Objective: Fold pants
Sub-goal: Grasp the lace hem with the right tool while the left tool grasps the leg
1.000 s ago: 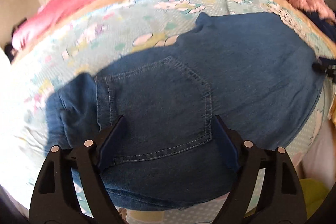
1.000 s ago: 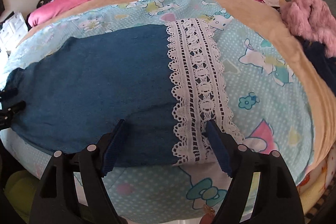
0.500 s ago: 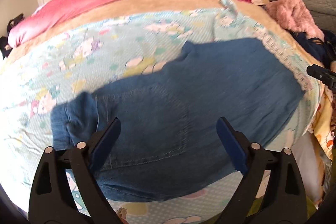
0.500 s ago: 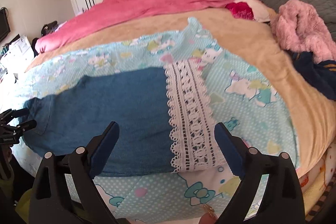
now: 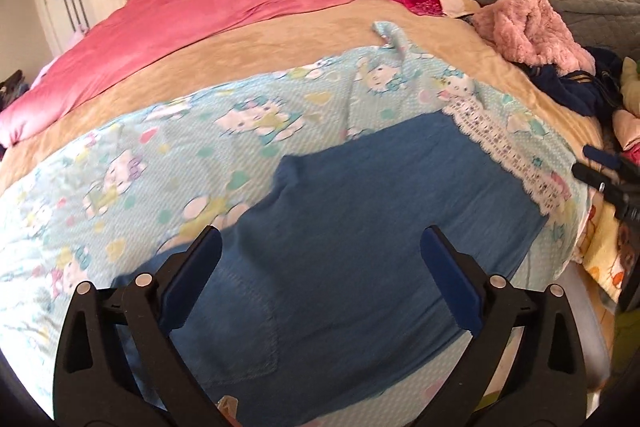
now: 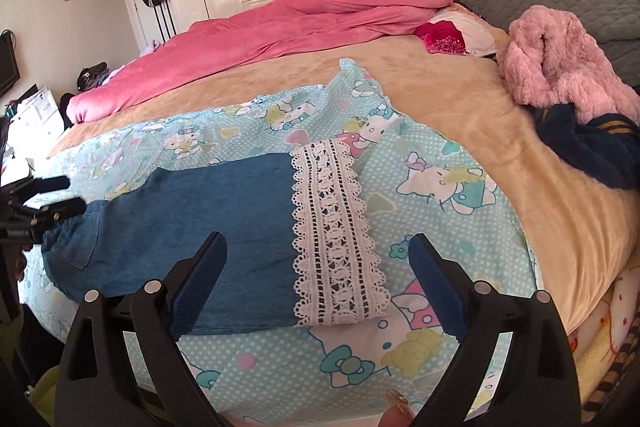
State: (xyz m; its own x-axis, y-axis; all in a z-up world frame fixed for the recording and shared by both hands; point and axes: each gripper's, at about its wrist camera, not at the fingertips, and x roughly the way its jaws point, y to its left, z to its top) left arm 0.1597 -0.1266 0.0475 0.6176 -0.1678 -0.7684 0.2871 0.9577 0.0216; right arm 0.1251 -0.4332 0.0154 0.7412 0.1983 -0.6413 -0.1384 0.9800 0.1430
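The blue denim pants with a white lace hem band [image 6: 224,227] lie flat and folded on the pale blue cartoon-print sheet [image 6: 440,195] that covers the near side of the bed. The left tongs [image 5: 320,259] are spread wide, holding nothing, above the waist end with its stitched back pocket [image 5: 240,331]. The right tongs [image 6: 318,263] are likewise spread and empty, above the leg end; the lace hem band [image 6: 332,231] lies between their two blue-padded tips. Beyond both tongs stretch a tan blanket [image 6: 460,87] and a pink quilt [image 6: 280,31]. To the right of the right tongs sits a fluffy pink garment [image 6: 560,59].
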